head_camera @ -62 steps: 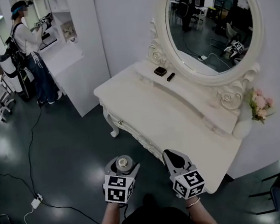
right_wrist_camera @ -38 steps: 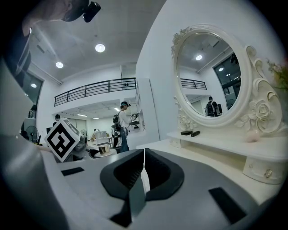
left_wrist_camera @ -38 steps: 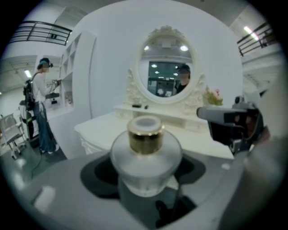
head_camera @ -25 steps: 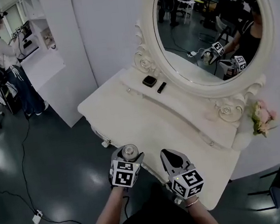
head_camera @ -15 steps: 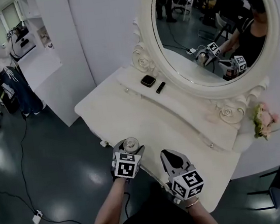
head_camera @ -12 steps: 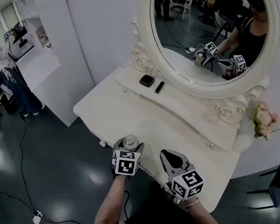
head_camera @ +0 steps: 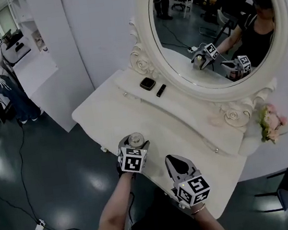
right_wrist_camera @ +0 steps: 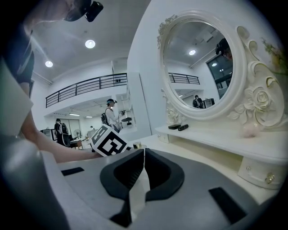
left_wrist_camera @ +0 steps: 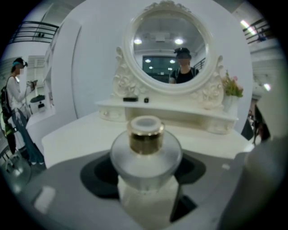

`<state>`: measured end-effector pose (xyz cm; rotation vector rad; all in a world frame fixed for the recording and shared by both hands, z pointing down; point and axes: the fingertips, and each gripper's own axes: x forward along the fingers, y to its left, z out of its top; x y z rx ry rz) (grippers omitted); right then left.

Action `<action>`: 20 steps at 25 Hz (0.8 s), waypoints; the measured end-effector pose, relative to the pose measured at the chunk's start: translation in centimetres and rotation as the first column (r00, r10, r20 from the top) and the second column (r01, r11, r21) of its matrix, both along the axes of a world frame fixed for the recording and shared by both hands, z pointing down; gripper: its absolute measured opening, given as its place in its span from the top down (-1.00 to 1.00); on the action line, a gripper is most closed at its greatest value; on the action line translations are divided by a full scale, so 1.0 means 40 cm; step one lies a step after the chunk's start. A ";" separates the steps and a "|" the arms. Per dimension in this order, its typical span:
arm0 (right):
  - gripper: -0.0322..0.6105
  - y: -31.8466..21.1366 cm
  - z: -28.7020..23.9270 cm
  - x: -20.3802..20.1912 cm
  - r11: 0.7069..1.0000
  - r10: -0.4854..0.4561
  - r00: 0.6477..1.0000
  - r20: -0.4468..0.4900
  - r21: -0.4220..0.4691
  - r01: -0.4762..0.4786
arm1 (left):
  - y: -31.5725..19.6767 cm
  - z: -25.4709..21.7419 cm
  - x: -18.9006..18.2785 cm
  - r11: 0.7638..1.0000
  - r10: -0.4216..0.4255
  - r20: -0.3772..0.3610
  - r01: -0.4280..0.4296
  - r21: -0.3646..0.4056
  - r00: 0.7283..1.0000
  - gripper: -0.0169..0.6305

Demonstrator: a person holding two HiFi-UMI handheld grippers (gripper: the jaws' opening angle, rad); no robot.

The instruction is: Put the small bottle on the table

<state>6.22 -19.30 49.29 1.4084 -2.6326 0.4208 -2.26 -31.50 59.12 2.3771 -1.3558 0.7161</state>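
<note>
The small bottle is held upright, clamped by the fingers of the left gripper, over the near edge of the desk, the right gripper being closed and empty.

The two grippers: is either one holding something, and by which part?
The left gripper holds the small bottle, jaws clamped on the sides of its rounded body, below the gold cap. The right gripper is shut and empty.
</note>
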 end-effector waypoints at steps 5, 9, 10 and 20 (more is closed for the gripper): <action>0.88 -0.011 0.007 -0.002 1.000 -0.006 1.000 0.003 -0.005 0.006 | -0.044 0.010 0.013 1.000 -0.005 0.004 0.005 0.003 1.000 -0.09; 0.88 -0.014 0.007 0.003 1.000 -0.004 1.000 0.004 -0.004 0.004 | -0.068 0.019 0.023 1.000 -0.003 0.017 0.003 -0.006 1.000 -0.09; 0.88 -0.015 0.009 0.007 1.000 -0.003 1.000 0.003 -0.004 0.003 | -0.072 0.023 0.025 1.000 -0.002 0.019 0.002 -0.011 1.000 -0.09; 0.88 -0.022 0.023 0.028 1.000 0.013 1.000 0.002 -0.016 -0.013 | -0.103 0.060 0.051 1.000 0.009 0.038 -0.008 -0.030 0.999 -0.09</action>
